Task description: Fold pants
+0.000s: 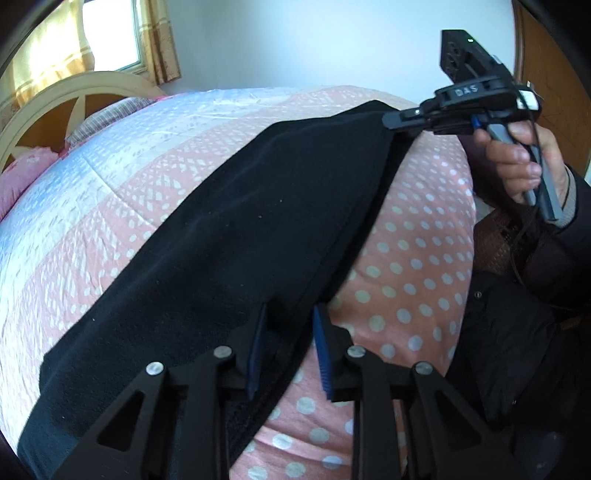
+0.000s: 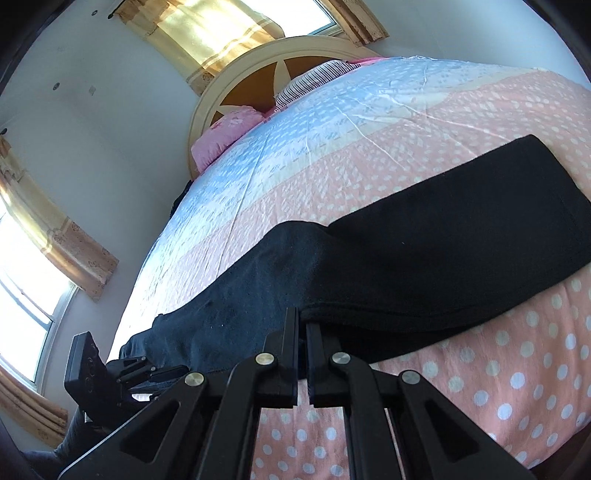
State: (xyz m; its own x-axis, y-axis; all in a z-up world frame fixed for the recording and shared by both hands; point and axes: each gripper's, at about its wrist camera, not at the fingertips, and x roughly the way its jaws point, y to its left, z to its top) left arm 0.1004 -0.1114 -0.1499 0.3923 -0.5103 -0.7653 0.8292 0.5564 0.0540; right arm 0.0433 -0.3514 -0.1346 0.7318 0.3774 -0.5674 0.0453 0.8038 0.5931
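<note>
Black pants (image 1: 236,229) lie stretched across the pink and blue quilt, also seen in the right wrist view (image 2: 424,254). My left gripper (image 1: 290,332) has its jaws apart, with the near edge of the pants between the blue pads (image 1: 322,350). My right gripper (image 2: 302,325) is shut on the pants' near edge and lifts it slightly off the bed. The right gripper also shows in the left wrist view (image 1: 391,120), pinching the far end of the pants. The left gripper shows at lower left of the right wrist view (image 2: 173,371).
The quilt (image 1: 406,266) with white dots covers the bed. A cream headboard (image 2: 273,55) and pillows (image 2: 225,136) are at the far end. Curtained windows (image 2: 207,29) are behind. The person's dark coat (image 1: 517,332) is at the right.
</note>
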